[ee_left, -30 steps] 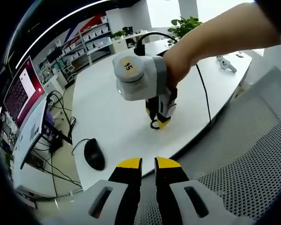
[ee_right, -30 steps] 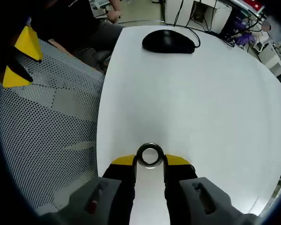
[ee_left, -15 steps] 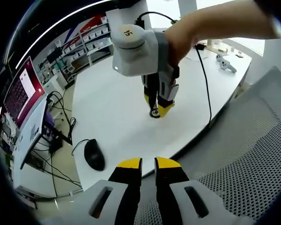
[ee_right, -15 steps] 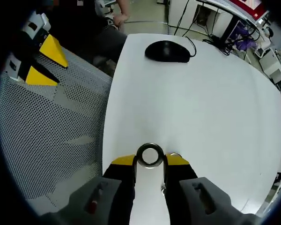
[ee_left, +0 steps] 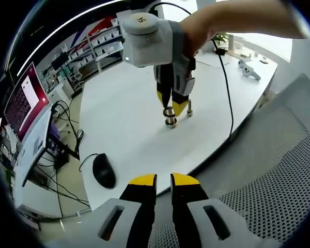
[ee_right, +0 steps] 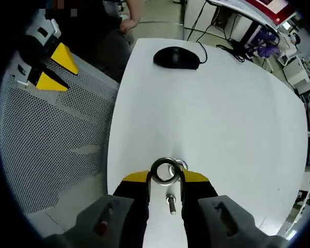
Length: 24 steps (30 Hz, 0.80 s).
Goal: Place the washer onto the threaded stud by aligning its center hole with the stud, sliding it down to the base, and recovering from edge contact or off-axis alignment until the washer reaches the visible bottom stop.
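One washer (ee_right: 166, 172) is clamped between the yellow tips of the right gripper (ee_right: 166, 177), held above the white table (ee_right: 222, 119). In the left gripper view the same right gripper (ee_left: 171, 107) is seen from outside, with the washer (ee_left: 169, 112) at its tips. A threaded stud (ee_right: 171, 203) is seen lying between the jaws nearer the camera; a stud (ee_left: 189, 108) is also seen just right of the tips. Alignment is judged not yet achieved: the hole is not over the stud, and the whole slide to the base is left. The left gripper (ee_left: 164, 181) is kept nearly closed on nothing, over the mesh chair (ee_left: 279, 170), near a mouse (ee_left: 104, 170)
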Tool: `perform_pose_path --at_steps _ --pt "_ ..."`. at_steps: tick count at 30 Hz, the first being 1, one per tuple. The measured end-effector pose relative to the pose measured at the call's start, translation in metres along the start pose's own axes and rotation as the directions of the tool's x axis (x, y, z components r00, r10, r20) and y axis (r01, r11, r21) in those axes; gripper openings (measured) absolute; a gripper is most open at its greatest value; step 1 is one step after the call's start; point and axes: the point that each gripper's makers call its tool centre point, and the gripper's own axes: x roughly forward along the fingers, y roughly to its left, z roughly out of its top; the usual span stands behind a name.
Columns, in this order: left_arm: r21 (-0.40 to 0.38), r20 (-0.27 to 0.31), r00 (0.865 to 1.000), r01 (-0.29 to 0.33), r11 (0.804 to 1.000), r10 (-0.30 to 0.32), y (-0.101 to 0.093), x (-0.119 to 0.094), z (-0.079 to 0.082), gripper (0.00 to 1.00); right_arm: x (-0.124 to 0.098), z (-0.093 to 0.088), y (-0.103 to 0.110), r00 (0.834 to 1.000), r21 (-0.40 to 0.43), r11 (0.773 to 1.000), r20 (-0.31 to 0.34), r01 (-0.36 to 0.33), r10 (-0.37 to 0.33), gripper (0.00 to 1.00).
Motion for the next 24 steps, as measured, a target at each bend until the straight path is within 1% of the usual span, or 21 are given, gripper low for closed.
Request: perform_pose_path --at_steps 9,15,20,24 --pt "0.003 -0.003 1.0 0.003 1.0 -0.003 -0.001 0.001 0.0 0.08 0.002 -0.011 -0.015 0.999 0.0 0.999 -0.029 0.038 -0.038 0.23" --pt "0.002 -0.005 1.0 0.003 1.0 -0.003 -0.001 0.001 -0.001 0.08 0.007 -0.013 -0.017 0.999 0.023 0.999 -0.032 0.026 -0.025 0.23" --pt "0.002 -0.006 1.0 0.004 1.0 -0.004 -0.001 0.002 -0.001 0.08 0.01 -0.015 -0.017 0.999 0.019 0.999 -0.046 0.03 -0.029 0.23" --pt "0.001 -0.006 1.0 0.003 1.0 -0.003 -0.001 0.001 -0.001 0.08 0.012 -0.016 -0.019 0.999 0.028 0.999 -0.043 0.025 -0.023 0.23"
